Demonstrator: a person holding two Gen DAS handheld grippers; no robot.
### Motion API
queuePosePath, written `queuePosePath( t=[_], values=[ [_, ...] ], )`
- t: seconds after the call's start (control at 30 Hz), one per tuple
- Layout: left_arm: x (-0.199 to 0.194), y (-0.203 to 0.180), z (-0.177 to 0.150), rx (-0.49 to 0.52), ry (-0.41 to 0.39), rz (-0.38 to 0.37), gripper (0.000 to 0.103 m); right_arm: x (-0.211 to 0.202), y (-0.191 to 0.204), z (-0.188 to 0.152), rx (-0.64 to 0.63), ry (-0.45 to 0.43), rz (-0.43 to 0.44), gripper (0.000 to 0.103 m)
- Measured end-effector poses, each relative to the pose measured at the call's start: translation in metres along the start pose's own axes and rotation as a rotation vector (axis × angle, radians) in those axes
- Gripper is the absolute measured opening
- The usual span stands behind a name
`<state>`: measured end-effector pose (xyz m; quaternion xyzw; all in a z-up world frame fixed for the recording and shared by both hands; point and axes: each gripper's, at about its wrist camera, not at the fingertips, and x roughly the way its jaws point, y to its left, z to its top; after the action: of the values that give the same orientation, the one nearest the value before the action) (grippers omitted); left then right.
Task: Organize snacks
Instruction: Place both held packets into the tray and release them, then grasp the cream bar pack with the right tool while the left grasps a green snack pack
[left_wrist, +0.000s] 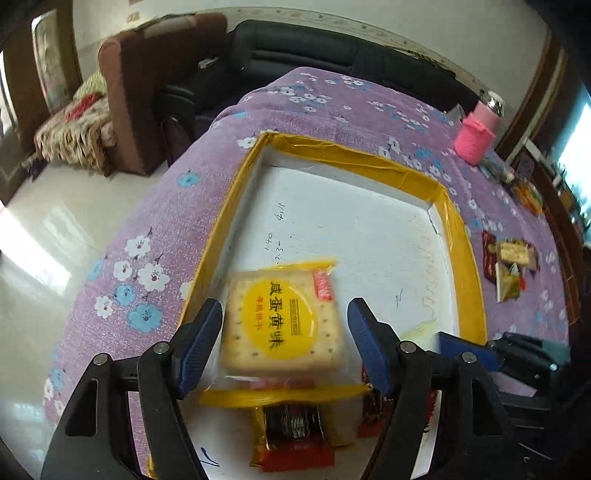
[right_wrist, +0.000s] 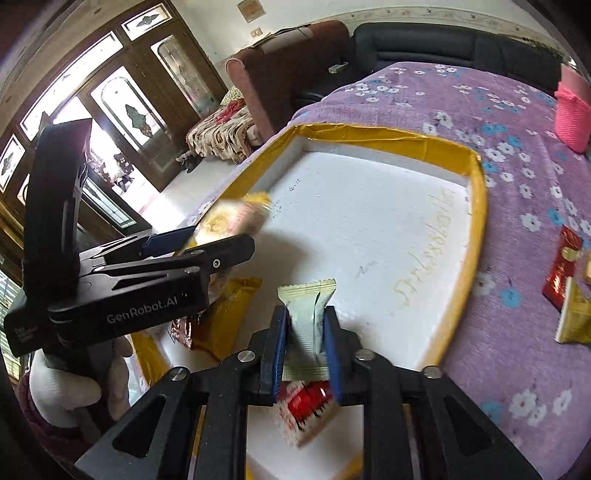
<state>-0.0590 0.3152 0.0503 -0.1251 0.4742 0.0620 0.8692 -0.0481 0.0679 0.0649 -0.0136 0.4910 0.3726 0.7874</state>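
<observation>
In the left wrist view, the left gripper hangs over the near end of a shallow white foam tray edged in yellow tape, which sits on a purple floral surface. Its fingers are spread wide, and a salted-egg-yolk cracker packet lies between them without clearly touching either; it looks slightly blurred, so I cannot tell whether it is resting on the tray or in the air. Nearer the camera, a dark brown and red snack packet already lies in the tray. Outside it, well to the right on the cloth, a small cluster of wrapped snacks waits, beside a pink knitted bottle cover farther back.

In the right wrist view, the right gripper is pinching a pale green-white sachet upright between its fingers, above the tray's near end. Under it lies a red and white packet, and an orange-gold packet sits to the left, below the left gripper. At the right edge, red and gold packets remain on the cloth.

By my judgement the task is roughly midway: several snacks are in the tray, one is held, and a handful outside are left to collect.
</observation>
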Motion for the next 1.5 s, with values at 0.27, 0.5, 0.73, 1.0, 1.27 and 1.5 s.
queuePosePath(
  t=[0.27,0.5,0.73,1.0,1.27,1.5],
  values=[
    [-0.033,-0.011,-0.003,-0.032,-0.063,-0.133,0.070,-0.066,-0.036,-0.006,0.048,-0.150,0.019,0.036],
    [-0.046,-0.095,-0.010,0.135,-0.077,-0.268,0.071,-0.139,-0.162,-0.041,0.271,-0.253,-0.167,0.041],
    [-0.016,-0.188,-0.019,0.280,0.011,-0.322,0.071,-0.142,-0.226,-0.059,0.416,-0.270,-0.194,0.045],
    [-0.003,-0.219,-0.027,0.324,0.045,-0.319,0.071,-0.115,-0.251,0.007,0.285,-0.253,-0.224,0.051],
    [0.004,-0.224,-0.022,0.410,0.026,-0.292,0.071,-0.071,-0.233,-0.007,0.109,-0.032,-0.257,0.045],
    [0.019,-0.281,-0.025,0.636,0.030,-0.279,0.070,-0.092,-0.239,-0.026,0.195,-0.065,-0.272,0.036]
  ],
)
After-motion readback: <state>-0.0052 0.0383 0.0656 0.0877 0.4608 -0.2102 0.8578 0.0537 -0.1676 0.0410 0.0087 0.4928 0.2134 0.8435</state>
